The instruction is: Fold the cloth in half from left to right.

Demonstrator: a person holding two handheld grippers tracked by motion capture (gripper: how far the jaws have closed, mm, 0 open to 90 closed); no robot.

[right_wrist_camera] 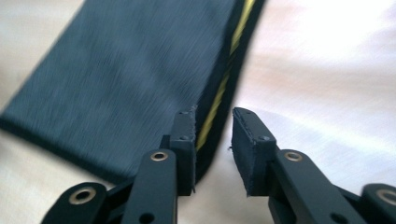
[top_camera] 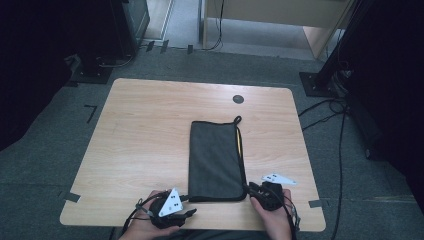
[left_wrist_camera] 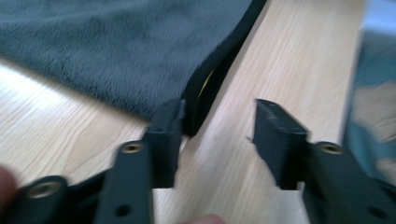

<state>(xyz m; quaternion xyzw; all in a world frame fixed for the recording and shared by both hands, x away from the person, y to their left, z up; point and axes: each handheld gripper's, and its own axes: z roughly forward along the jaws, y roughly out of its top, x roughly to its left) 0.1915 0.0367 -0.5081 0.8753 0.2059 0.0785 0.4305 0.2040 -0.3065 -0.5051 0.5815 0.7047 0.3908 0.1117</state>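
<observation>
Two grippers at the near edge of the surface (top_camera: 150, 125), one at each near corner of the dark grey folded cloth (top_camera: 216, 160). Cloth lies flat, mid surface, slightly right of centre, long side running near to far, loop at far right corner, yellow strip showing along its right edge. I see the left gripper (left_wrist_camera: 217, 135) with jaws moderately apart, nothing clamped; one pad touches the cloth's black hem at the corner, other pad over bare wood. Right gripper (right_wrist_camera: 212, 140) has a narrow gap, hem corner just beside its left pad, not pinched. Both views blurred
</observation>
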